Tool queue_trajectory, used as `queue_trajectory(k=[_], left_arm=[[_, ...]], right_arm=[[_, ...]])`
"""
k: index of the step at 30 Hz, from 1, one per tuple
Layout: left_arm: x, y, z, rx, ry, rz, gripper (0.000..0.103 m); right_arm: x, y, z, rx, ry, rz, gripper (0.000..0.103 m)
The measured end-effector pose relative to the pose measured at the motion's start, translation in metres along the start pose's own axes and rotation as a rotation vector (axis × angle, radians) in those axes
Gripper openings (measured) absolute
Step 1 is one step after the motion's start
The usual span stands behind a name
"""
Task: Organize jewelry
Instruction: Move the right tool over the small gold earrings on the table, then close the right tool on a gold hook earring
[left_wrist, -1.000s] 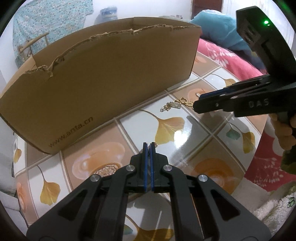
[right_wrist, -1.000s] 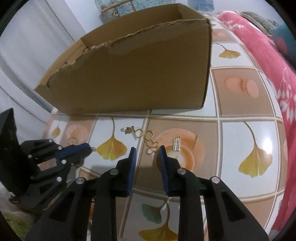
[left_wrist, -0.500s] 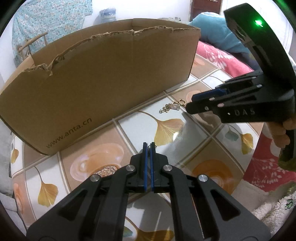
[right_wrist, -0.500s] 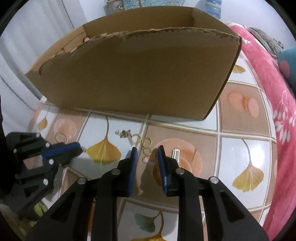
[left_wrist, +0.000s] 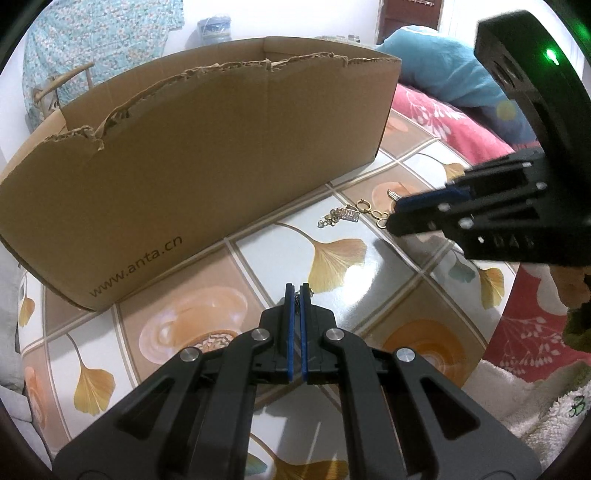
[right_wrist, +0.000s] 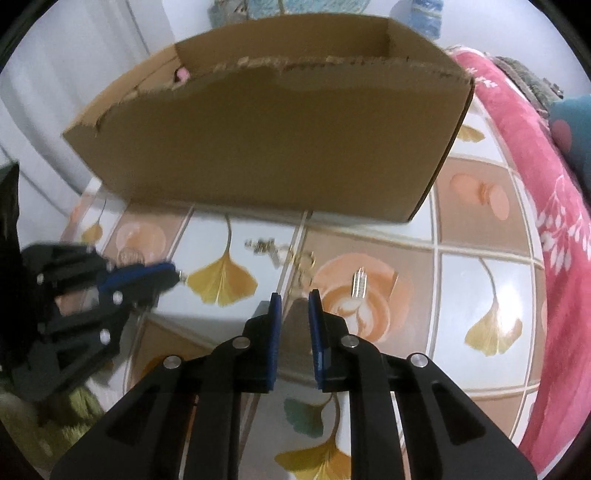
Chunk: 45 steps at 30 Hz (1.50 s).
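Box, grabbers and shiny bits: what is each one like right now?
Cardboard box: upright on the table, top open, rim torn.
Left gripper: fingers shut on a tiny chain.
Right gripper: fingers have just been closing, small gap left, nothing between them.
Gold rings: lying loose on the table.
Silver charm: lying flat, apart from the rings.

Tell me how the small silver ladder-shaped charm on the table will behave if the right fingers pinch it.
The silver charm looks thin, flat, likely light. On the glossy tablecloth it may slide rather than lift. Probably stiff, not floppy.
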<state>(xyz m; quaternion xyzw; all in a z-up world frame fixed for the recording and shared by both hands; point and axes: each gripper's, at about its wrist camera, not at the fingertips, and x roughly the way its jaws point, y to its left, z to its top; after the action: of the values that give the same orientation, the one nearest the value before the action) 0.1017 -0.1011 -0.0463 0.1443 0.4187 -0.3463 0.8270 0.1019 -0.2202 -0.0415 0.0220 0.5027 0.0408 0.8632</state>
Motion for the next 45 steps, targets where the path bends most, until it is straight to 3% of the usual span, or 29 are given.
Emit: queue_trajectory(k=[9,10,21,24,26,27,34,45], left_arm=[[0.002,0.0,0.002,-0.01,0.003,-0.005,0.002],[0.002,0.0,0.002,-0.01,0.003,-0.004,0.002],[0.002,0.0,0.002,-0.011,0.002,-0.005,0.002],[0.002,0.001,0.002,-0.014,0.001,-0.006,0.002],[0.002,0.0,0.002,-0.014,0.001,-0.004,0.002],[0.002,0.0,0.002,-0.014,0.001,-0.004,0.002],[0.0,0.002,0.002,-0.016,0.003,0.0,0.002],[0.001,0.0,0.001,-0.014,0.002,0.013,0.002]], right_arm=[[0.014,0.011,0.009,-0.052,-0.013,-0.054,0.014],[0.014,0.012,0.008,-0.056,-0.011,-0.052,0.008],[-0.008,0.006,-0.001,-0.011,-0.012,-0.006,0.008],[-0.019,0.004,-0.004,0.019,-0.031,0.004,0.012],[-0.022,0.005,-0.005,0.025,-0.03,-0.026,0.025],[-0.023,-0.002,-0.009,0.029,-0.029,-0.033,0.026],[-0.006,0.003,-0.017,0.045,0.01,-0.049,0.027],[-0.004,0.012,-0.015,0.011,-0.037,-0.073,0.023]])
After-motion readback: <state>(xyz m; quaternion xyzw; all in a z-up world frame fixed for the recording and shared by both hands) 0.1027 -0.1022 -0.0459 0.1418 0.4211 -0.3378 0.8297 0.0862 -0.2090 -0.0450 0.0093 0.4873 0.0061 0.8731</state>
